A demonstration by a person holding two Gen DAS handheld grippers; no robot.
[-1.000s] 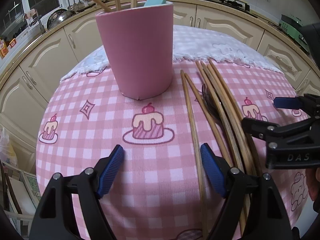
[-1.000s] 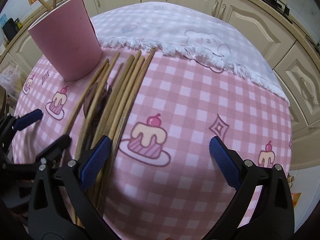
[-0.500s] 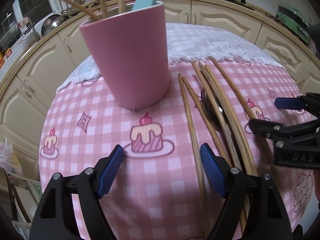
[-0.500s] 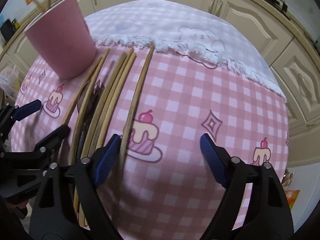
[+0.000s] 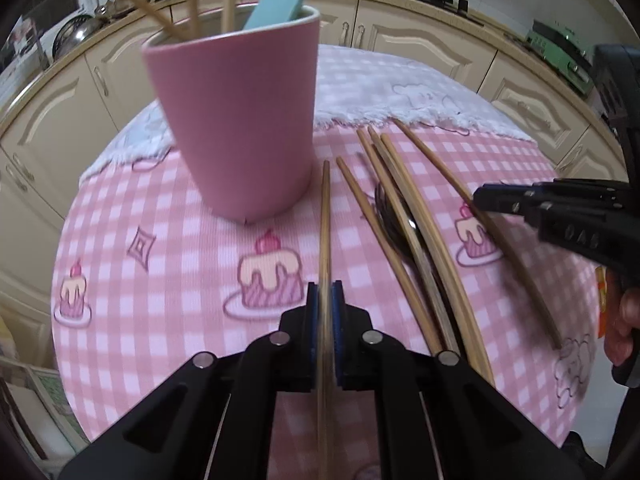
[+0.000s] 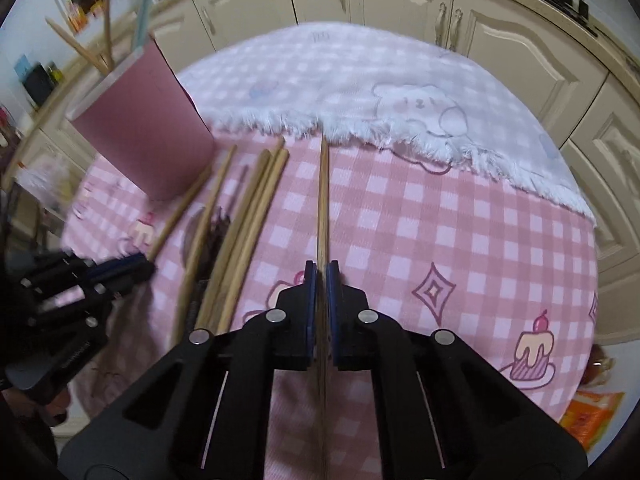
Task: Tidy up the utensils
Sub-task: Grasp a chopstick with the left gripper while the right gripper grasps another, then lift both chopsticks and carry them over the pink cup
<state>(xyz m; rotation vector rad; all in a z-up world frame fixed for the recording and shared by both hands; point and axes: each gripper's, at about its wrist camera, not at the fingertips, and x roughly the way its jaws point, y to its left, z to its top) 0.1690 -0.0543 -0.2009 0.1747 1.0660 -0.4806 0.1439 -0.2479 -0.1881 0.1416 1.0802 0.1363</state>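
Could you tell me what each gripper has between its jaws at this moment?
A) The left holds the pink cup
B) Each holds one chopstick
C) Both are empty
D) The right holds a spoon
B: the left gripper and the right gripper are each shut on a single wooden chopstick.

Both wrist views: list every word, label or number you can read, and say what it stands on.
"DAS": raised letters on the body of the right gripper, soft but legible in the left wrist view.
Raised lettering on the body of the left gripper: too blurred to read.
Small marks near the far edge of the cloth: too small to read.
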